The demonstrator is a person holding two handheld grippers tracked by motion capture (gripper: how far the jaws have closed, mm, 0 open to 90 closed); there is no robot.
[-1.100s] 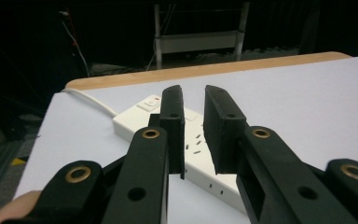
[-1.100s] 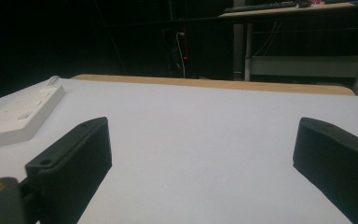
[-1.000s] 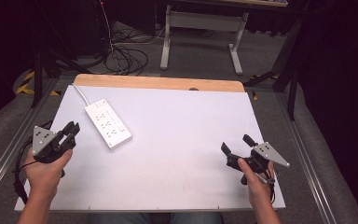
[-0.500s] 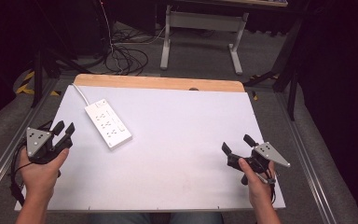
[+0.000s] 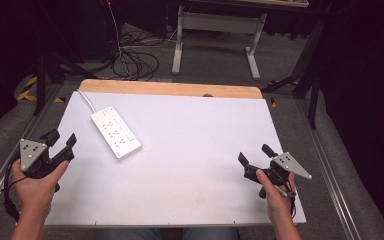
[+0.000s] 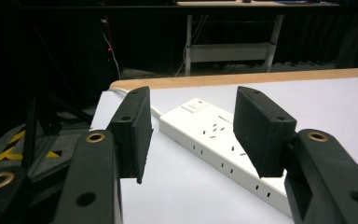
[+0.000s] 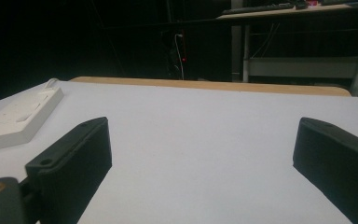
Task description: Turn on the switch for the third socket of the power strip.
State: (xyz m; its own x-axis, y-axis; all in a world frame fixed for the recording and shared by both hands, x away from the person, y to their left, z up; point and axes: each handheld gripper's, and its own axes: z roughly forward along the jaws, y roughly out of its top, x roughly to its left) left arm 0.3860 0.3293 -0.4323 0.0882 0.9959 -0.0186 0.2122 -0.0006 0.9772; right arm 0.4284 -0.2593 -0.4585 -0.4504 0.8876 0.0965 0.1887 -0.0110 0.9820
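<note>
A white power strip (image 5: 116, 132) lies at an angle on the left part of the white table (image 5: 195, 150), and its white cable (image 5: 86, 100) runs to the far left corner. My left gripper (image 5: 62, 138) hovers open at the table's left edge, a short way left of the strip. In the left gripper view the power strip (image 6: 214, 140) lies ahead between the open jaws of the left gripper (image 6: 191, 126), apart from them. My right gripper (image 5: 254, 154) is open over the near right of the table, holding nothing. The right gripper view has the right gripper (image 7: 200, 149) spread wide over bare table, with the power strip (image 7: 18, 119) far off at its left.
The table's far edge is a bare wooden strip (image 5: 170, 88). Metal rails (image 5: 325, 165) run along both sides of the table. Beyond it, black cables (image 5: 135, 60) lie on the floor beside a grey desk frame (image 5: 215, 35).
My left gripper has drifted a little to the left, toward the table's left edge and away from the power strip. The right gripper has stayed put.
</note>
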